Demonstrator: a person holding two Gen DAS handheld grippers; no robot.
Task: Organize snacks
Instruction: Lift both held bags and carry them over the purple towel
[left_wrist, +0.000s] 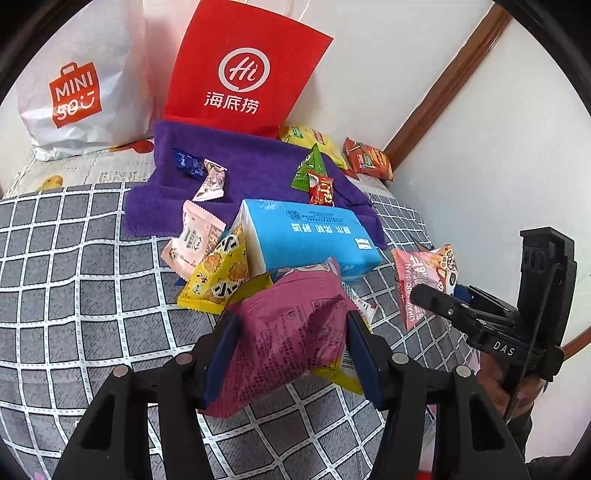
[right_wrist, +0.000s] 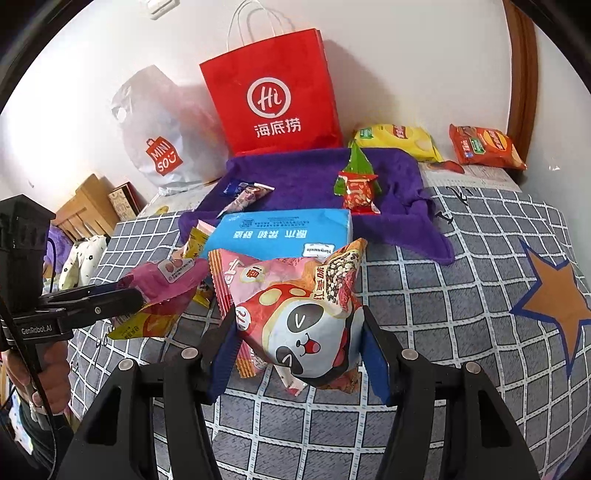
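My left gripper (left_wrist: 291, 343) is shut on a magenta snack bag (left_wrist: 284, 332), held just above the checked bedspread; it also shows in the right wrist view (right_wrist: 162, 284). My right gripper (right_wrist: 299, 343) is shut on a pink panda snack bag (right_wrist: 303, 314), seen in the left wrist view (left_wrist: 424, 280) to the right. A purple towel (left_wrist: 258, 166) behind carries small candies and a green triangular pack (left_wrist: 308, 166). A red paper bag (left_wrist: 243, 70) and a white plastic bag (left_wrist: 81, 85) stand against the wall.
A blue tissue pack (left_wrist: 310, 236) lies in front of the towel, with a yellow snack (left_wrist: 218, 277) and a pale pink one (left_wrist: 192, 240) at its left. A yellow chip bag (right_wrist: 399, 140) and an orange one (right_wrist: 484, 147) lie by the wall at right.
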